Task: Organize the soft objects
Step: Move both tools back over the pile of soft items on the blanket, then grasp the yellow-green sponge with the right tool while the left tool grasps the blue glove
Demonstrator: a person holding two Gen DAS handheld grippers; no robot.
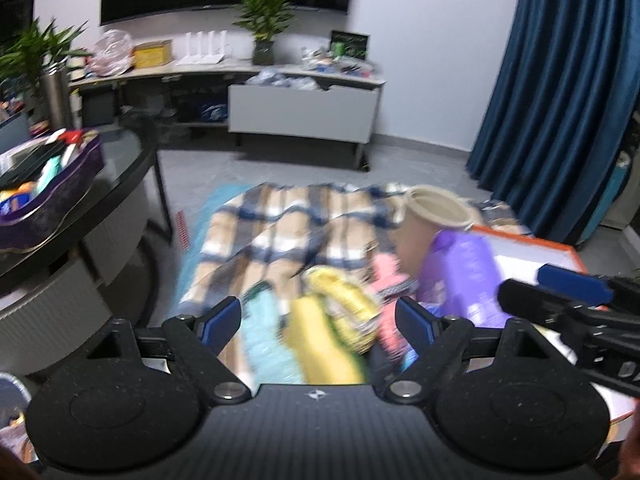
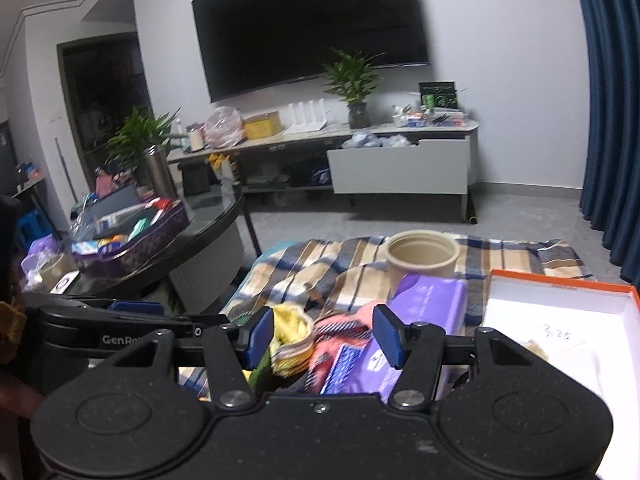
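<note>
A heap of soft items lies on a plaid blanket (image 1: pixel 288 220): a teal cloth (image 1: pixel 264 340), a yellow cloth (image 1: pixel 320 344), a yellow knit item (image 1: pixel 344 292) and a pink knit item (image 1: pixel 390 280). My left gripper (image 1: pixel 318 320) is open just above them, holding nothing. My right gripper (image 2: pixel 323 334) is open over the yellow knit item (image 2: pixel 290 328) and pink knit item (image 2: pixel 344 332), and it shows at the right of the left wrist view (image 1: pixel 568 300). A purple tissue pack (image 2: pixel 424 308) lies beside them.
A beige pot (image 2: pixel 422 256) stands on the blanket (image 2: pixel 320 268). An orange-rimmed white box (image 2: pixel 560 320) lies at the right. A black glass table (image 2: pixel 208 228) with a purple tray of clutter (image 2: pixel 132 236) is at the left. A TV cabinet (image 2: pixel 400 164) stands against the far wall.
</note>
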